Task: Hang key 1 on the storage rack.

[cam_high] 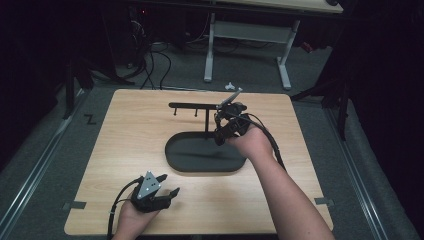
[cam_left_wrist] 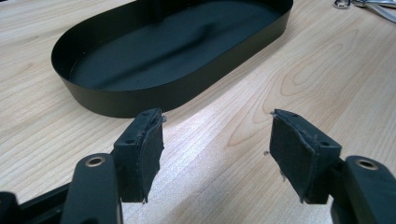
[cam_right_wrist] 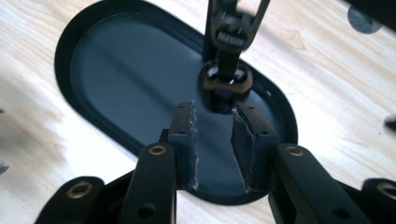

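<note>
The left gripper (cam_high: 167, 186), jaws spread and empty, is rested nearest, just before the black tray (cam_high: 175, 155). Farther, the right gripper (cam_right_wrist: 215, 123) is held over the tray, jaws part-open and empty, near the stand post (cam_right_wrist: 227, 60). Closure should be centred on the post.

The bench (cam_left_wrist: 289, 79) at the right of the left gripper view is pale wood with visible grain, smooth and faintly shiny. The oval tray (cam_left_wrist: 140, 100) looks like matt black metal. The gripper pads (cam_left_wrist: 152, 154) are black, rough-edged foam or rubber.
</note>
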Action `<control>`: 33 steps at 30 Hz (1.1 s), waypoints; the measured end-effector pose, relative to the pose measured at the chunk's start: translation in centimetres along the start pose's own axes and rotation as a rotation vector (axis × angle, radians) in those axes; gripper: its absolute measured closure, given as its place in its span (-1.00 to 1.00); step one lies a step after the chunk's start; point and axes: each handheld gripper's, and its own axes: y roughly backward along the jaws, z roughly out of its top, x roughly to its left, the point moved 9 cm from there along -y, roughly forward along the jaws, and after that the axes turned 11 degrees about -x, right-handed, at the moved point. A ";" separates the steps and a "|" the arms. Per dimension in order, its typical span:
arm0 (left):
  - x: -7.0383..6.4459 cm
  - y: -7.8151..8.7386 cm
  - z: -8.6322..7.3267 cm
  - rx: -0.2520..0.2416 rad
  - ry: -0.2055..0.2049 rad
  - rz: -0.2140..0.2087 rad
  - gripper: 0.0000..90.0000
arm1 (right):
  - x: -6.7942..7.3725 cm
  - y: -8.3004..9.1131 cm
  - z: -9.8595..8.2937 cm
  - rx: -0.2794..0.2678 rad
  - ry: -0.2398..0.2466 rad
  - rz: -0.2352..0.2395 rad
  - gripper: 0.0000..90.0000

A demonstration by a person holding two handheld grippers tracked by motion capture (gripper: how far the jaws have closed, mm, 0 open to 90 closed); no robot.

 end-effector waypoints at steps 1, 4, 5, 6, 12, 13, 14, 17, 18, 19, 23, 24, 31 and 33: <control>0.0 0.0 0.0 0.001 -0.001 0.000 -0.22 | 0.1 0.3 -0.5 -0.004 0.001 0.004 0.52; -0.2 -0.1 0.0 0.001 -0.001 -0.001 -0.22 | 0.2 0.5 -1.1 -0.009 0.001 0.009 0.48; -0.2 -0.1 0.0 0.003 -0.001 -0.002 -0.22 | 0.3 0.6 -1.4 -0.009 0.001 0.014 0.45; -0.2 -0.2 -0.1 0.005 -0.004 -0.003 -0.22 | 0.4 0.7 -1.7 -0.015 0.008 0.013 0.42; -0.2 -0.2 -0.2 0.011 -0.005 -0.002 -0.22 | 0.5 1.1 -3.5 -0.037 -0.001 0.012 0.32; -0.2 -0.2 -0.2 0.012 -0.005 -0.001 -0.22 | 0.5 1.1 -3.8 -0.042 0.002 0.015 0.32; -0.2 -0.3 -0.2 0.011 -0.005 0.000 -0.22 | 0.6 1.0 -4.6 -0.039 -0.002 0.015 0.32; -0.3 -0.3 -0.3 0.015 -0.005 -0.003 -0.22 | 0.6 0.9 -5.4 -0.041 -0.012 0.017 0.32; -0.3 -0.3 -0.3 0.019 -0.006 -0.006 -0.22 | 0.5 0.8 -5.8 -0.044 -0.016 0.020 0.32; -0.3 -0.3 -0.3 0.019 -0.008 -0.005 -0.22 | 0.5 0.7 -6.2 -0.044 -0.022 0.025 0.32; -0.4 -0.3 -0.4 0.023 -0.010 -0.007 -0.22 | 0.2 0.5 -7.7 -0.037 -0.019 0.015 0.31; -0.4 -0.4 -0.4 0.023 -0.009 -0.006 -0.22 | 0.1 0.4 -8.1 -0.035 -0.004 0.010 0.31; -0.5 -0.4 -0.4 0.030 -0.010 -0.008 -0.22 | -0.4 0.3 -10.6 -0.036 -0.027 0.026 0.31; -0.6 -0.5 -0.4 0.029 -0.013 -0.008 -0.22 | -0.6 0.5 -11.2 -0.039 -0.036 0.030 0.31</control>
